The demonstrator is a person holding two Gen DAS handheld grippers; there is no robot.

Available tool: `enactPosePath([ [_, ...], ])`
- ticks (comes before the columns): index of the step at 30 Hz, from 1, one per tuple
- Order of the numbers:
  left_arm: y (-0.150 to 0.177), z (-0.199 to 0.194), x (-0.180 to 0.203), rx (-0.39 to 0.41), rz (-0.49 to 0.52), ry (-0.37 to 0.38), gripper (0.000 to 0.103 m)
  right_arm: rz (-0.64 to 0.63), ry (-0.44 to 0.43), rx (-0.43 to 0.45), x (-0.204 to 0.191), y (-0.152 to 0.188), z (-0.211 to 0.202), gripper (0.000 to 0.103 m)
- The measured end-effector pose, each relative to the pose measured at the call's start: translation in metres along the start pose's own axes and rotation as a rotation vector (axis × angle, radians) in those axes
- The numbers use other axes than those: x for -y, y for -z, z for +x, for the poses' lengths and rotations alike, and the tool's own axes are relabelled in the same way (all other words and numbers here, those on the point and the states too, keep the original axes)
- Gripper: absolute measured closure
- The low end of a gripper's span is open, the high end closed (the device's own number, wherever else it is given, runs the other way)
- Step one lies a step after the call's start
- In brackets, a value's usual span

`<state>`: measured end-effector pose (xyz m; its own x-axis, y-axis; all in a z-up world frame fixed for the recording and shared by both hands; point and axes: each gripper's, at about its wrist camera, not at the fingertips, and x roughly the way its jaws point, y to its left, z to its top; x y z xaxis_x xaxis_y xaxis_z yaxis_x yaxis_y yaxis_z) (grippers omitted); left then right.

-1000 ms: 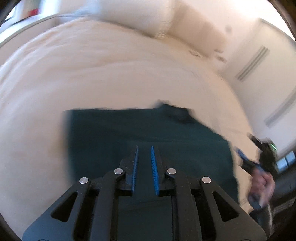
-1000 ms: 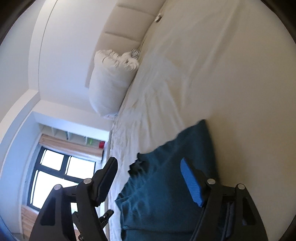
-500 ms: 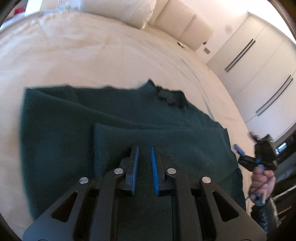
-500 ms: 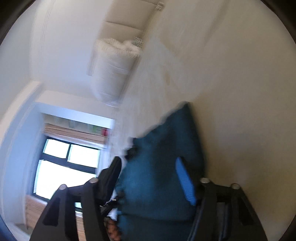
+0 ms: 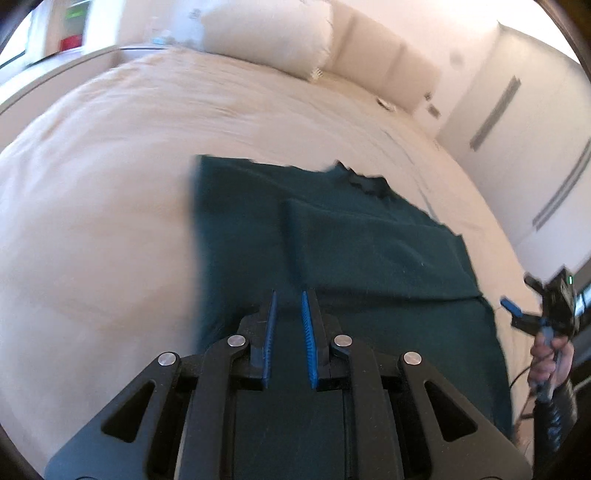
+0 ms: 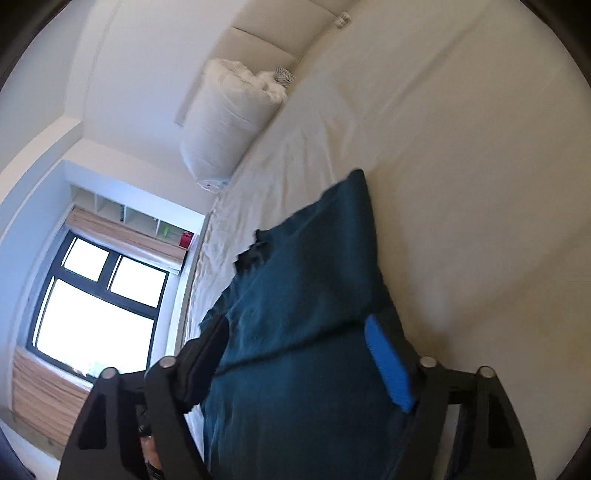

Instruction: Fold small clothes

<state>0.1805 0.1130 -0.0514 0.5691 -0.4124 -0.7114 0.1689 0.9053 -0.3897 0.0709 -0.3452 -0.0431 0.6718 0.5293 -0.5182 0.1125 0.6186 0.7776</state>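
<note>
A dark teal garment (image 5: 332, 240) lies flat on the white bed (image 5: 92, 203), its right part folded over the middle, with the neck opening (image 5: 365, 182) at the far edge. My left gripper (image 5: 288, 295) hovers over the garment's near edge, jaws narrowly apart with nothing between them. My right gripper (image 6: 295, 328) is wide open over the garment (image 6: 295, 295), empty. It also shows in the left wrist view (image 5: 517, 314), off the garment's right edge, held by a hand.
A white pillow (image 5: 266, 33) and padded headboard (image 5: 388, 62) stand at the far end of the bed. Wardrobe doors (image 5: 535, 129) are to the right. The right wrist view shows a window (image 6: 96, 295) and a shelf.
The left gripper has pulled back and swung, so the garment sits farther off and more to the right. The right gripper stays wide open and has shifted over the garment.
</note>
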Motion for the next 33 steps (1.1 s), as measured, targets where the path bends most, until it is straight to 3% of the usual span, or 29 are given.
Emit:
enactPosePath([
  [1,0.008,-0.012,-0.007,0.007,-0.030,-0.003,0.080,-0.032,0.017,-0.008,-0.006,0.009,-0.009,0.022],
  [3,0.035,-0.040,-0.022,0.003,-0.095,-0.013,0.025,-0.096,0.062,-0.031,-0.017,0.032,-0.021,0.022],
  [4,0.047,-0.049,-0.024,0.008,-0.111,-0.017,0.020,-0.118,0.086,-0.050,-0.020,0.045,-0.025,0.022],
  [10,0.116,-0.077,-0.027,-0.101,-0.146,0.019,0.020,-0.143,0.143,-0.113,-0.008,0.099,-0.050,0.022],
  [14,0.149,-0.087,-0.016,-0.148,-0.139,-0.004,0.021,-0.132,0.182,-0.131,0.002,0.125,-0.072,0.022],
  [21,0.175,-0.096,-0.006,-0.235,-0.091,-0.015,0.030,-0.107,0.225,-0.202,0.023,0.160,-0.097,0.023],
  [33,0.210,-0.109,-0.010,-0.368,-0.107,0.038,0.031,-0.037,0.181,-0.284,0.036,0.171,-0.094,0.035],
])
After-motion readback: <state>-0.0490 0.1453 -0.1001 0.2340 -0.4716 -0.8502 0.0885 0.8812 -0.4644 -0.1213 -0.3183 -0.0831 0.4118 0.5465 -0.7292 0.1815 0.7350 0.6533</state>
